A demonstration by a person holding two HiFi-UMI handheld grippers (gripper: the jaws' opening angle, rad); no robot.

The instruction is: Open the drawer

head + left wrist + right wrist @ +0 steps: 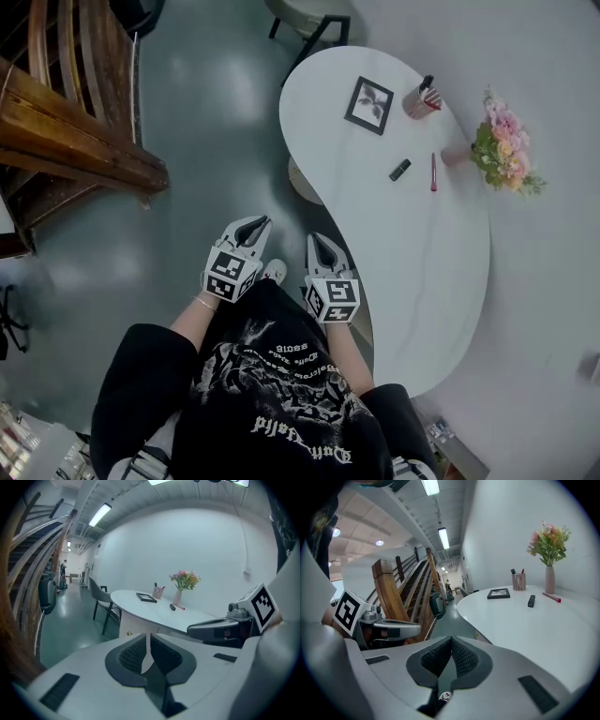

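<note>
The white drawer unit (137,629) stands under the curved white table (412,272); its small brass knob (129,633) faces me. In the right gripper view the knob (476,635) shows just below the table's edge. In the head view only the unit's rounded base (302,183) peeks out under the tabletop. My left gripper (254,226) is shut with nothing in it and hangs over the floor, short of the table. My right gripper (320,241) is beside it at the table's near edge, also shut and empty. Both are well apart from the knob.
On the table lie a framed picture (368,105), a pen cup (420,99), a black marker (400,170), a red pen (433,172) and a vase of flowers (502,155). A chair (101,599) stands beyond the table. A wooden staircase (66,112) rises at the left.
</note>
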